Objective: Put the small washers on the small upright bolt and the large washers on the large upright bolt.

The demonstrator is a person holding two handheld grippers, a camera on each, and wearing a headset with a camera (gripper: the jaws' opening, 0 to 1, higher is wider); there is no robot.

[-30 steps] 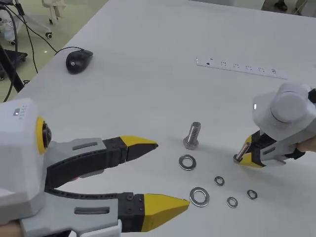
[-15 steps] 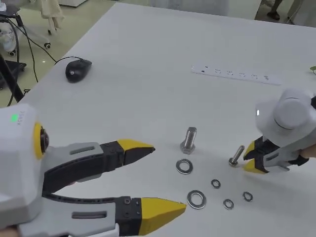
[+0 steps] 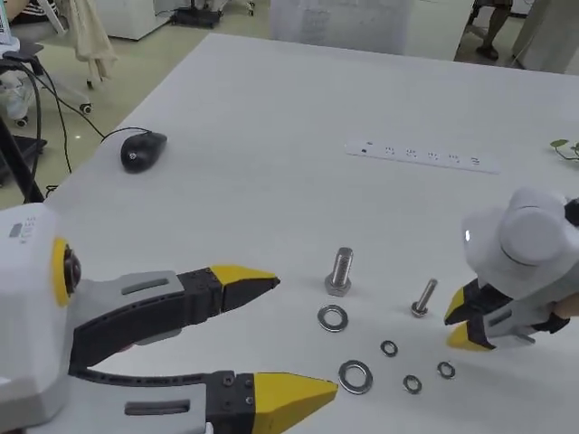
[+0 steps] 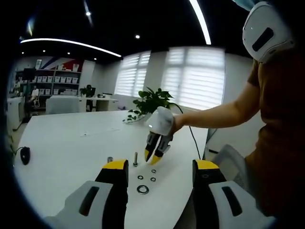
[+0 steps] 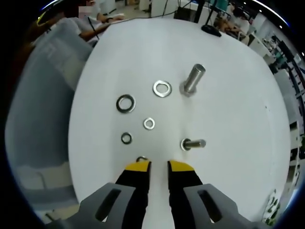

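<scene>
Presumably light, stiff, slippery: small silver steel washers [image 3: 389, 348] flat on white desk [image 3: 271, 136], lower right, head view; best pinched across rim. Right tongs [image 3: 460, 324] narrowly parted, left tongs [image 3: 305, 336] spread.

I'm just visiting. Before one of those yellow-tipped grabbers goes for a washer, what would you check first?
1. Large bolt and small bolt both upright: ok.
2. Both bolt tops free of washers: ok.
3. Right gripper empty, jaws slightly apart: ok.
4. Left gripper empty, jaws wide apart: ok.
5. Small washers and large washers lying flat, none stacked: ok.
6. Nearest small washer lined up between the right jaws: not ok; in the right gripper view it sits off one jaw tip.
</scene>
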